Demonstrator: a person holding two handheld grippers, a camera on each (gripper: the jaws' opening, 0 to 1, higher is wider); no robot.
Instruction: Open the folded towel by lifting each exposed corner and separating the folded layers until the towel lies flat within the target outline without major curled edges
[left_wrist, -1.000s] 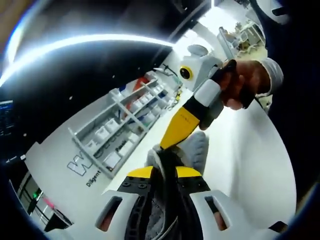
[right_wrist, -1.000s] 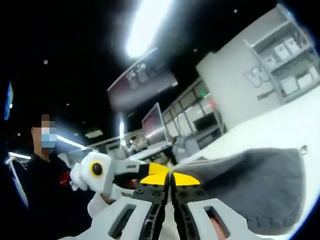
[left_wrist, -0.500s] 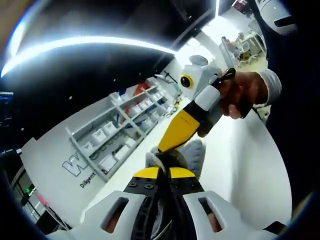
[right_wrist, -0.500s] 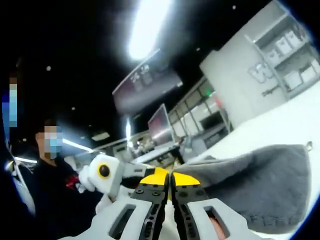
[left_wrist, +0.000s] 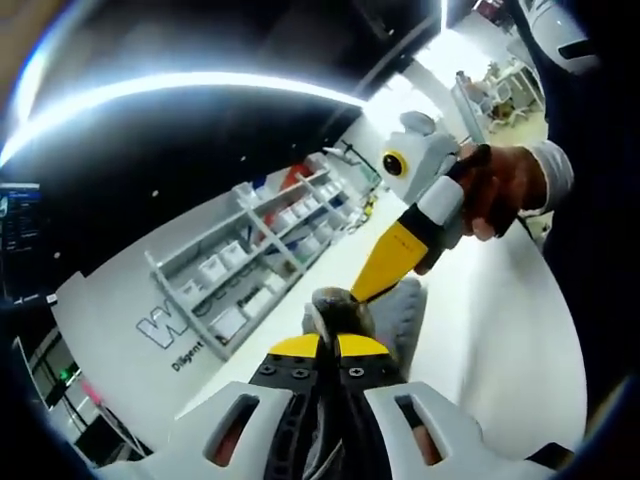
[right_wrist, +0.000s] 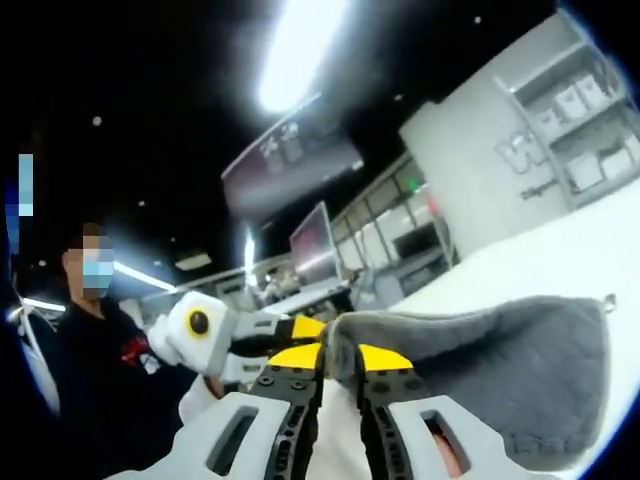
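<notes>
L gripper (left_wrist: 320, 345): jaws closed on a bunched edge of the soft grey terry towel (left_wrist: 400, 315), which trails just ahead of the tips over the white tabletop (left_wrist: 500, 340). R gripper (right_wrist: 340, 355): jaws pinch the towel's (right_wrist: 510, 370) upper edge; cloth hangs to the right of them. R gripper's (left_wrist: 400, 255) yellow tips meet the cloth beside L's tips.

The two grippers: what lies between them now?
The grey towel spans that stretch. In the right gripper view it runs from the right gripper toward the left gripper; both are shut on its edge.
</notes>
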